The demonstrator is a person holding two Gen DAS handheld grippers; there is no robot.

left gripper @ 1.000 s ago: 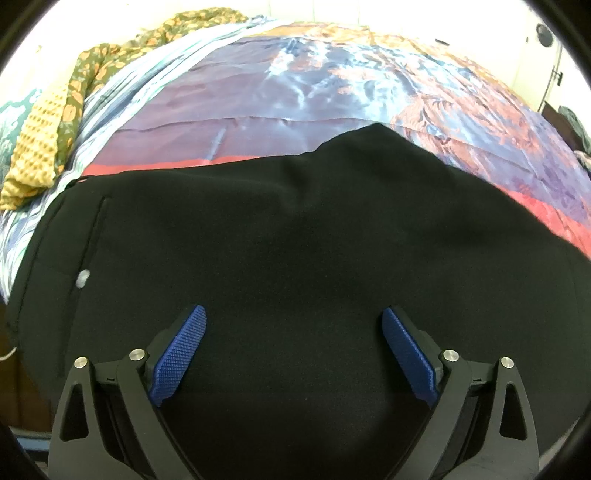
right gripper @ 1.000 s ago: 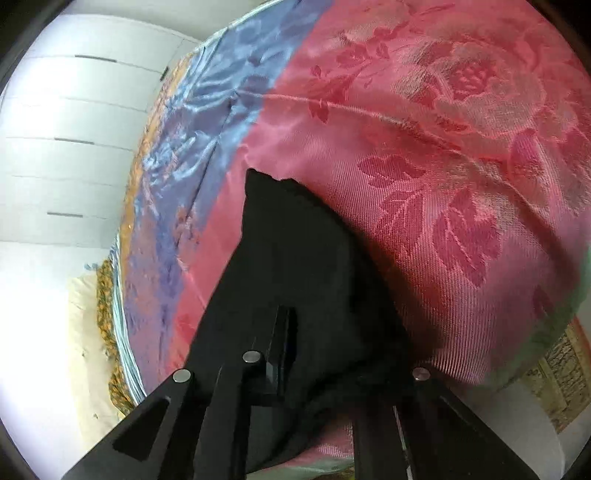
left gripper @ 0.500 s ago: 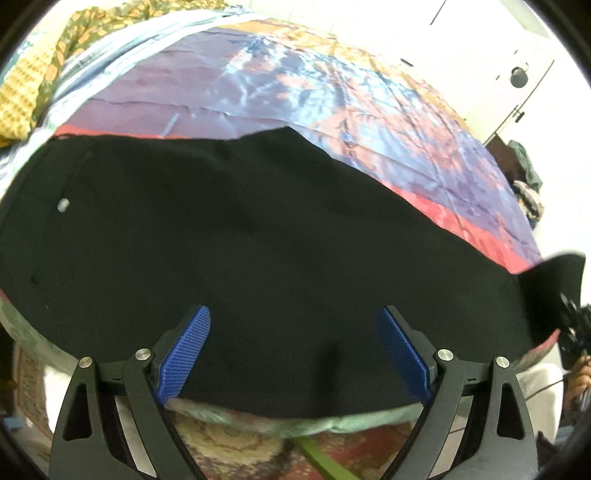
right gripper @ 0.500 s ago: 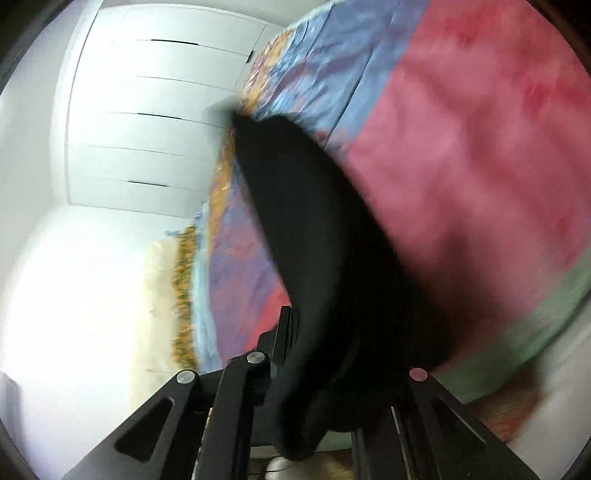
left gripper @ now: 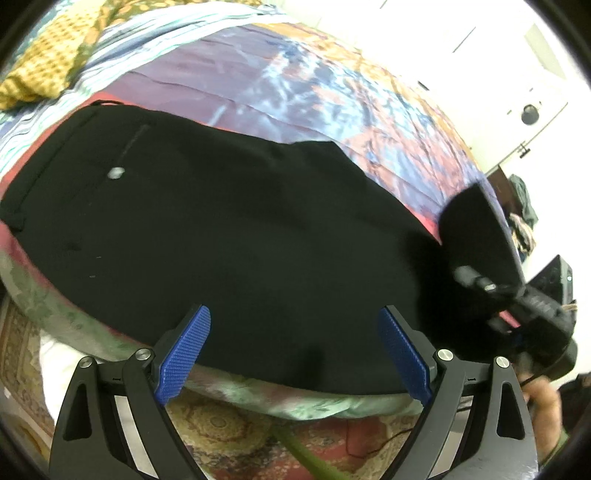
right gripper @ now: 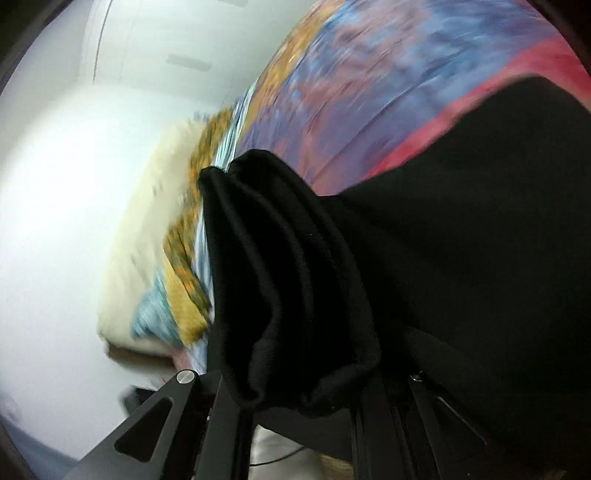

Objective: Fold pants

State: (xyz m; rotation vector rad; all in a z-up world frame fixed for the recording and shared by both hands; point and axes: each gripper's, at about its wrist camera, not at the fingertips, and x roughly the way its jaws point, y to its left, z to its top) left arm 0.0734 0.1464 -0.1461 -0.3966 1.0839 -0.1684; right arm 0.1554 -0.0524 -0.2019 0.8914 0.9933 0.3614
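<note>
Black pants (left gripper: pixel 229 229) lie flat along the near edge of a bed with a colourful satin cover (left gripper: pixel 303 88). The waist with a pocket button (left gripper: pixel 116 172) is at the left. My left gripper (left gripper: pixel 295 354) is open and empty, hovering over the pants' near edge by the bed side. My right gripper (right gripper: pixel 295 391) is shut on the leg end of the pants (right gripper: pixel 295 280), lifted off the bed and bunched in folds. In the left wrist view the right gripper (left gripper: pixel 517 295) holds that raised leg end (left gripper: pixel 476 229) at the right.
A yellow patterned cloth (left gripper: pixel 48 62) and a striped sheet (left gripper: pixel 155 33) lie at the far left of the bed. A patterned rug (left gripper: pixel 229 435) lies below the bed edge. White wardrobe doors (left gripper: pixel 517 74) stand behind. A cream pillow (right gripper: pixel 147 229) shows in the right wrist view.
My right gripper has lifted the leg end off the bed and swung it toward the waist. My left gripper has drawn back from over the pants to the bed's near edge.
</note>
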